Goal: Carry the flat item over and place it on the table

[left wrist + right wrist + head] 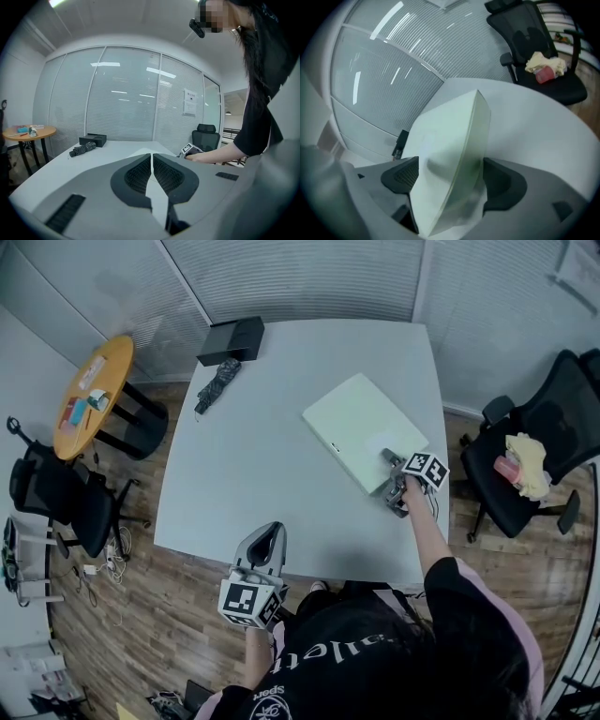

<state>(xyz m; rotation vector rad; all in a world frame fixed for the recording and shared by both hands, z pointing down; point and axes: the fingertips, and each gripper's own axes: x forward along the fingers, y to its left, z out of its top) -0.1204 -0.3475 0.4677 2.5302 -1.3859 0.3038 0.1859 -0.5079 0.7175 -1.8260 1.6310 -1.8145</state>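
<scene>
**Head view, with both gripper views.** The flat item (361, 427), a pale green slab, lies flat on the white bench (262, 465), close to its right edge and set at an angle to it. The right tool (392, 476) stands at the slab's near right side. In the right gripper view its jaws are wide apart with the slab (450, 136) between them, and the ribbed pad (405, 173) of one jaw shows clear of the slab's face, so the right tool (450, 176) is not clamping it. The left tool (272, 535) hangs over the bench's near edge, well apart from the slab. Its jaws (151, 173) are together with nothing between them. A folded umbrella (217, 383) and a black box (232, 338) lie at the far left corner.
</scene>
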